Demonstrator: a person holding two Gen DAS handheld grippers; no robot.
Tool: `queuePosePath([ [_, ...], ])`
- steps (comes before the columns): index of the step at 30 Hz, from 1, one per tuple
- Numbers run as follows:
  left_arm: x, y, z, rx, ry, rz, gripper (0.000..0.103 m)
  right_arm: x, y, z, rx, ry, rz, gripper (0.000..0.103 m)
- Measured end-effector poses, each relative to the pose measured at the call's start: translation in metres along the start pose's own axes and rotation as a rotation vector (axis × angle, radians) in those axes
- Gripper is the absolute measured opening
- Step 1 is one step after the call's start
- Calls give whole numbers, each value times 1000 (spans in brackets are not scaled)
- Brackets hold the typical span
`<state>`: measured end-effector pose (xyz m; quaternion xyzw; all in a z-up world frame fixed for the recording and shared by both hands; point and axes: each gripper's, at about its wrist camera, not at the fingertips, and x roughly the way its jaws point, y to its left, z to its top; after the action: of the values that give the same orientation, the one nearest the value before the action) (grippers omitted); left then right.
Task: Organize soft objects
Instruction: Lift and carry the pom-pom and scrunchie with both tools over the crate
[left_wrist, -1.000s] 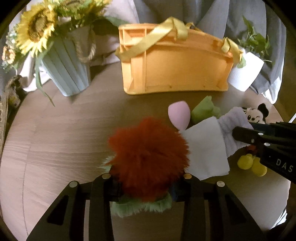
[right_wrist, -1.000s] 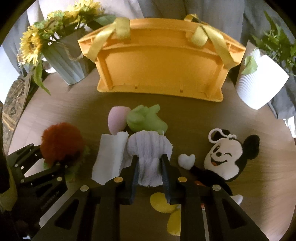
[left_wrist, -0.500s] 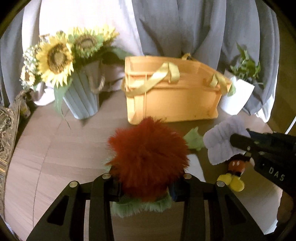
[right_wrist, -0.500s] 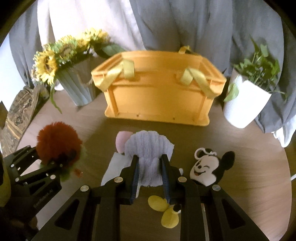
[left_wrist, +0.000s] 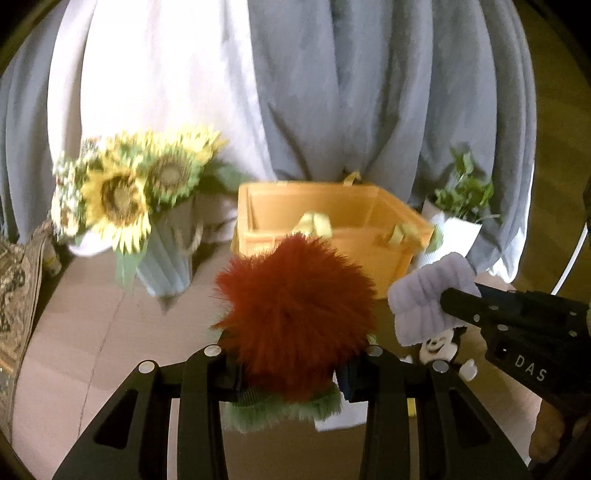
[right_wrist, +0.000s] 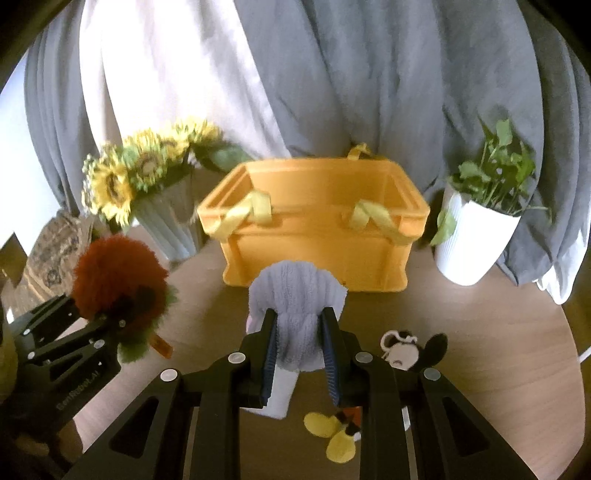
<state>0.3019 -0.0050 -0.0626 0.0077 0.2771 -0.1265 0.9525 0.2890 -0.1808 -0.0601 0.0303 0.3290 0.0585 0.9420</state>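
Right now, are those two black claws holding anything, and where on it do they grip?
Yes. The left gripper pinches the red fluffy pom-pom toy at its base near the green fringe. The right gripper squeezes the lavender ribbed cloth at its bunched lower half.

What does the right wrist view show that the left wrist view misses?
Only the right wrist view: the doll's yellow feet and an orange tag under the pom-pom.

Only the left wrist view: a white cloth below the pom-pom's green fringe.

Both: orange crate, sunflowers, potted plant, red pom-pom in the left hand-held gripper, lilac cloth in the right hand-held gripper.
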Motion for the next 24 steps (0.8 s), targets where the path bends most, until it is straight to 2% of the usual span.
queuePosePath([
  [10,-19,-12,40,58,-147,-19,36,-24,0,25,5,-120,-12,24],
  [17,-24,-20,61,73,-192,-56,36,-38,-7,46,8,-203,-26,24],
  [24,-24,-23,80,82,-224,-92,36,-44,-11,61,4,-240,-29,24],
])
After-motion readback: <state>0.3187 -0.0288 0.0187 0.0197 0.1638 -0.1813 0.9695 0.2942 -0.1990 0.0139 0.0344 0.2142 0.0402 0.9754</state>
